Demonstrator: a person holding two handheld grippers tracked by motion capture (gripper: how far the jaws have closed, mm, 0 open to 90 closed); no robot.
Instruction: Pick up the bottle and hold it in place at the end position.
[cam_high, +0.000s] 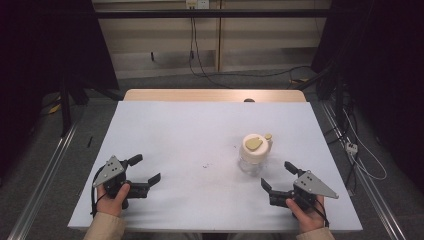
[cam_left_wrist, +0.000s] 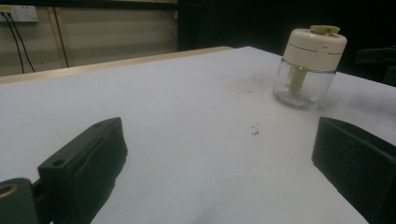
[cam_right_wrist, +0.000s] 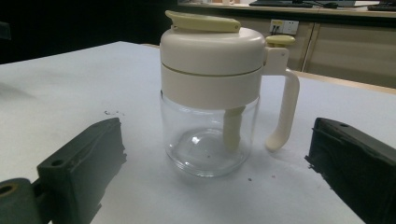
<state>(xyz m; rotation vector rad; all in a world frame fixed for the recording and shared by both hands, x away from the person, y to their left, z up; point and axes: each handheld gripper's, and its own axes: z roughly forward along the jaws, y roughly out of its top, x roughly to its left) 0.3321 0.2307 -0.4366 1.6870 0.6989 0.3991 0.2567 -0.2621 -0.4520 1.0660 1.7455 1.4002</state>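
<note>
Nearest to us, at the table's front edge, we hold a gripper in each hand; our left gripper (cam_high: 141, 172) rests on the white table (cam_high: 190, 130) at the front left, its jaws spread wide with nothing between them; our right gripper (cam_high: 278, 176) sits at the front right, its jaws likewise parted and bare. Just beyond the right gripper stands a small glass jar (cam_high: 254, 151), upright on the table right of centre, near the gripper but not touched by it; in the right gripper view the jar (cam_right_wrist: 210, 98) rises between the two black jaws, with clear glass below, a cream lid with a yellowish flap on top and a curved cream handle at the side; the glass looks empty apart from a cream stem inside. A few dark specks (cam_high: 206, 165) lie on the table left of the jar. Farther back runs the table's wooden edge (cam_high: 215, 95), then floor and cables. We judge the work barely begun: the jar is not yet gripped, its lid is on, and the reach, the grasp and whatever follows all remain.
</note>
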